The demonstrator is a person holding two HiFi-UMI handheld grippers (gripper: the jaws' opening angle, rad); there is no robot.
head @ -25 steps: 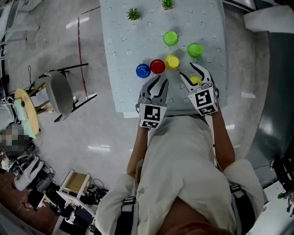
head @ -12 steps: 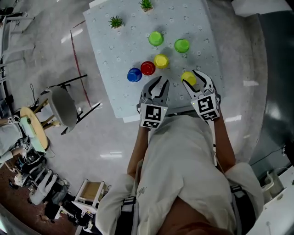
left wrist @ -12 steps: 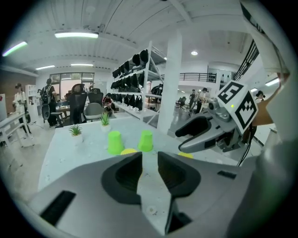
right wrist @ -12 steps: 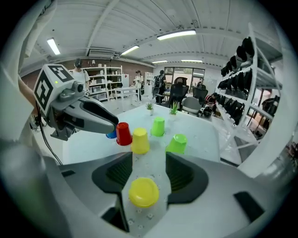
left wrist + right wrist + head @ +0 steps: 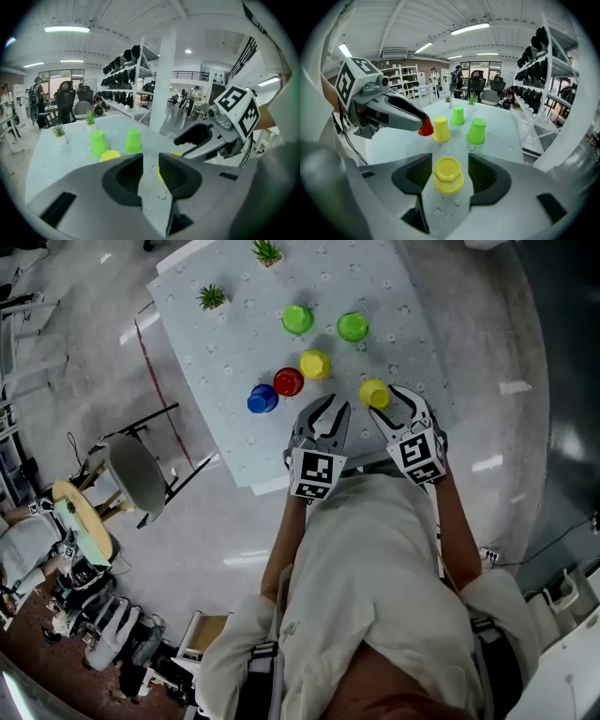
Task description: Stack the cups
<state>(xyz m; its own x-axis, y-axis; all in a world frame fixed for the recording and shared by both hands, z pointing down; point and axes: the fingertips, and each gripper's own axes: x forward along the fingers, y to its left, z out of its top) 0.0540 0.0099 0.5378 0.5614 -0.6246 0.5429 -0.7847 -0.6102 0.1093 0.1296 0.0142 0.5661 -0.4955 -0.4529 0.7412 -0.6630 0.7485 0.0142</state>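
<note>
**Head view:** A pale patterned table (image 5: pixel 234 352) carries six upturned cups. Two green cups (image 5: pixel 298 319) stand farthest from the person. A second yellow cup (image 5: pixel 314 363), a red cup (image 5: pixel 288 382) and a blue cup (image 5: pixel 262 398) run in a slanting row nearer to them. The nearest yellow cup (image 5: pixel 373 392) sits just in front of the right gripper (image 5: pixel 394 401). The left gripper (image 5: pixel 324 412) hovers beside the right one, close to the table's near edge. Two small plants (image 5: pixel 213 296) stand at the far side of the table, and a chair (image 5: pixel 131 460) is on the floor to the left.

**Left gripper view:** Its jaws stand a narrow way apart. Only the tabletop shows in the gap, so it holds nothing. The green cups and one yellow cup lie beyond it, and the right gripper reaches in from the right.

**Right gripper view:** The jaws have just been opening and are spread wide. The nearest yellow cup (image 5: pixel 448 176) stands upside down on the table between them, with a sliver of space on either side, so neither pad presses on it. The second yellow cup (image 5: pixel 441 129), the red cup and both green cups stand farther off.
</note>
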